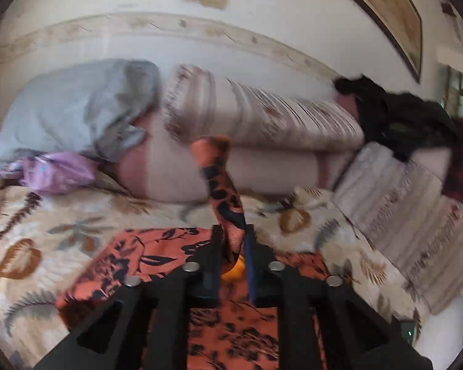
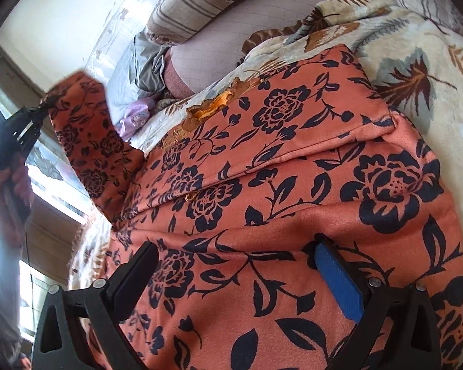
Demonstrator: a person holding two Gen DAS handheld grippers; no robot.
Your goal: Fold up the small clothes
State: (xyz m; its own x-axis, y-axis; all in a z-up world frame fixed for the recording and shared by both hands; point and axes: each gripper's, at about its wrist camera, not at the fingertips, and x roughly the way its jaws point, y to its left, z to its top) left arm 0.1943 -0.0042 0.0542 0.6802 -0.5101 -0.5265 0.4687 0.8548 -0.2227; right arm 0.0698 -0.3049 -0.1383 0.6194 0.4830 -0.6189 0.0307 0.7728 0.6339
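Note:
An orange garment with a dark floral print [image 1: 151,256] [image 2: 293,169] lies spread on a leaf-patterned blanket. My left gripper [image 1: 233,242] is shut on a strip of it, and that strip stands up between the black finger and the blue-padded one. In the right wrist view the left gripper [image 2: 41,109] sits at the far left, held by a hand [image 2: 12,178], with a flap of the garment [image 2: 89,141] lifted off the bed. My right gripper [image 2: 237,274] hovers low over the near part of the garment, its fingers wide apart and nothing pinched between them.
The blanket [image 1: 46,231] [image 2: 416,61] covers a sofa-like seat. Striped bolster cushions [image 1: 262,114] line the back. A grey cloth [image 1: 71,111] and a lilac cloth [image 1: 55,172] lie at the left, a black garment [image 1: 401,117] at the right. The wall is close behind.

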